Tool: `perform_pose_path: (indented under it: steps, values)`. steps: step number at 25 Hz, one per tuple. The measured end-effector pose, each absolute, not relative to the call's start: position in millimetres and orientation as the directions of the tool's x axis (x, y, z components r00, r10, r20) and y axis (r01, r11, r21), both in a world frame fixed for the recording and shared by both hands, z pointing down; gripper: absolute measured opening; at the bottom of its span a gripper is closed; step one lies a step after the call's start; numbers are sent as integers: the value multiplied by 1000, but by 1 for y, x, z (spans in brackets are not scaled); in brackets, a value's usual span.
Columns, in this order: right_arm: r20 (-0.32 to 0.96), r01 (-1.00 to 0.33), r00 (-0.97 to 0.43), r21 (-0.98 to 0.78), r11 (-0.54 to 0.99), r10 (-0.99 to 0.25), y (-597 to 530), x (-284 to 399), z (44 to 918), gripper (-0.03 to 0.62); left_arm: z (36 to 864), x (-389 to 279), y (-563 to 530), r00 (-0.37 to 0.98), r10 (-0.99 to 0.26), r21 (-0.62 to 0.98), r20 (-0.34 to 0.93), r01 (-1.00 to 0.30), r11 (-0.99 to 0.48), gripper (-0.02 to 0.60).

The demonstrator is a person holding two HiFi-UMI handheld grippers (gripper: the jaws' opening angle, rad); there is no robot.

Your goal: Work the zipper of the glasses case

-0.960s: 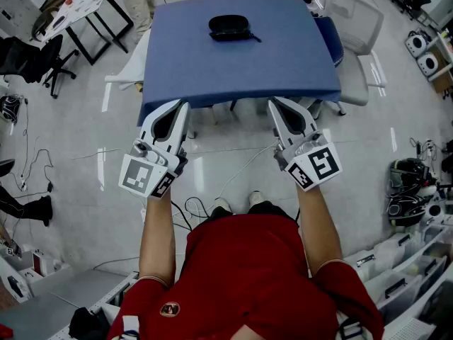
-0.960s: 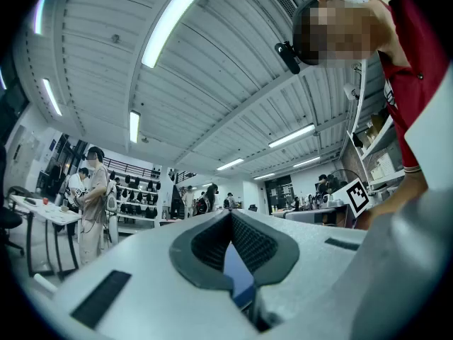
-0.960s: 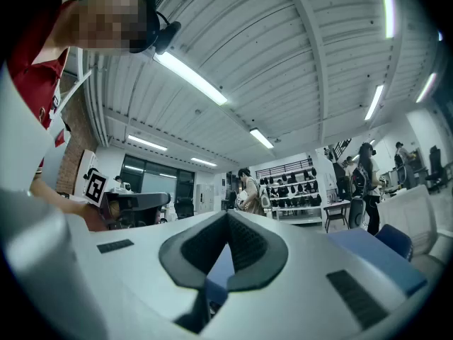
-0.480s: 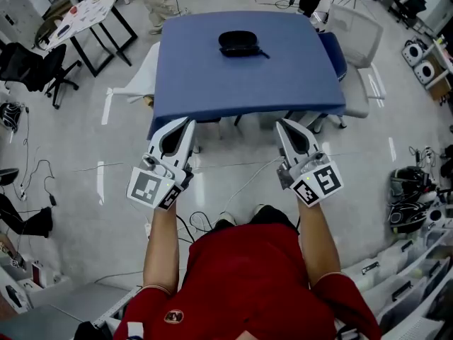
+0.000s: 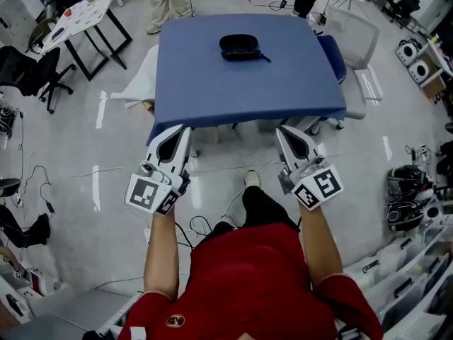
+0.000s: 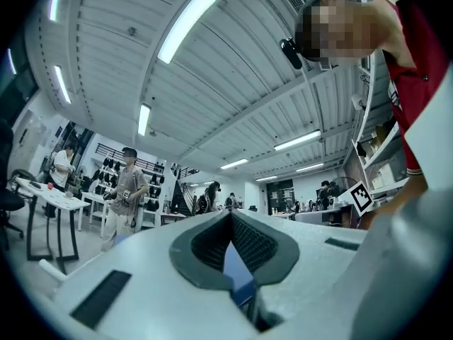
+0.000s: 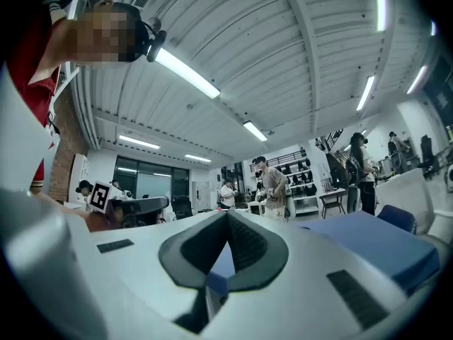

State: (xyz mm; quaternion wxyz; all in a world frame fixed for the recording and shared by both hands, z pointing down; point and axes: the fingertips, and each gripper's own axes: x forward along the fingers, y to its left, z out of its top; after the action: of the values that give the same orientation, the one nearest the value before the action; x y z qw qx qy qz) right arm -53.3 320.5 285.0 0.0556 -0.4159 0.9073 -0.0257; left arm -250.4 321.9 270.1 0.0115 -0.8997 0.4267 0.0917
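Note:
A black glasses case (image 5: 239, 47) lies near the far edge of the blue table (image 5: 212, 91), its zipper pull trailing to the right. My left gripper (image 5: 185, 128) hangs just short of the table's near edge, on the left, jaws shut and empty. My right gripper (image 5: 281, 130) is level with it on the right, also shut on nothing. Both are far from the case. In the left gripper view the tips (image 6: 230, 214) meet, and in the right gripper view the tips (image 7: 227, 214) meet too, with the blue table (image 7: 375, 250) beyond.
A white chair (image 5: 357, 30) stands by the table's right side and a white piece of furniture (image 5: 138, 76) at its left. A black-legged table (image 5: 78, 13) stands far left. Cables (image 5: 241, 183) lie on the floor by my feet. People (image 6: 127, 190) stand in the background.
The view has shifted slightly, so the table and case sit a little lower in the picture. Both grippers keep their place below the near edge. One foot has stepped forward.

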Motion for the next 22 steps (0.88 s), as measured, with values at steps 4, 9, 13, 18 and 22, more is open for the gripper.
perform_pose_path:
  steps: [4,9,13,18,22]
  values:
    - [-79,-747,-653,-98,657,-754,304,-53,287,-3,271,-254,307,611,-775,63,-165,-777,-626,6]
    - [-96,-735,-662,-110,669,-743,266,-49,291,-3,275,-257,273,595,-790,63,-146,-791,-608,6]
    - [-95,-732,-668,-93,675,-738,220,-37,291,-3,276,-247,227,597,-792,54,-128,-793,-607,6]
    - [-75,-723,-682,-79,686,-727,153,-23,294,-3,276,-231,163,599,-795,41,-94,-796,-604,6]
    - [-47,-705,-705,-71,706,-708,102,-15,309,-3,289,-219,112,588,-805,46,-73,-805,-592,6]
